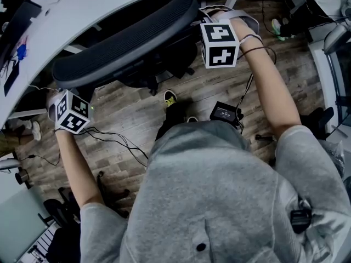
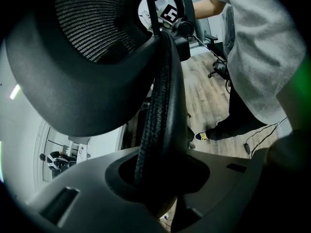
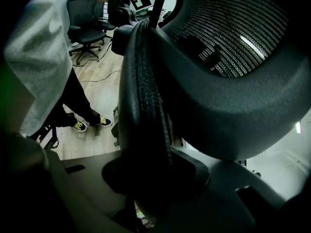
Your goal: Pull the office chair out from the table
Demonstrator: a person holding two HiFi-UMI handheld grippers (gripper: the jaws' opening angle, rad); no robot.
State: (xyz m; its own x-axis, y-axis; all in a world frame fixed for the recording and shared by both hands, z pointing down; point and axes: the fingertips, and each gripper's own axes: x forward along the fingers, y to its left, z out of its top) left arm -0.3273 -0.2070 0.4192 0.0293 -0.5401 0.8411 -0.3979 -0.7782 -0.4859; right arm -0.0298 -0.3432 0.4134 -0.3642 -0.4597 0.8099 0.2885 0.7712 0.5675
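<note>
Office chair [image 1: 126,43] far centre; backrest top just beside near edge of white bench [image 1: 82,10], slanted w/ left end nearer. Seat & base under backrest, dark, hard to make out.

Left tool [image 2: 158,178]: jaws narrowed, clamped on backrest rim at left end; rim sits in notch betw. jaws, mesh above. Right tool [image 3: 155,178]: jaws a bit wider, clamped likewise on rim at right end. Head view gives only marker cubes; tips of both hidden behind rim.

Room to move: wood floor [image 1: 137,106] open on near side of chair, betw. chair and person. Clutter there: cables [image 1: 118,141] trailing at left, black box [image 1: 225,112] near right w/ lead, person's shoe [image 1: 170,97] just near of chair.

Second chair [image 3: 85,28] well apart, seen past person in right gripper view.

Cut off / unclear: bench runs out of frame far left & top. Dark furniture at right edge cropped, can't ID. Near-left corner: dark items, indistinct.
</note>
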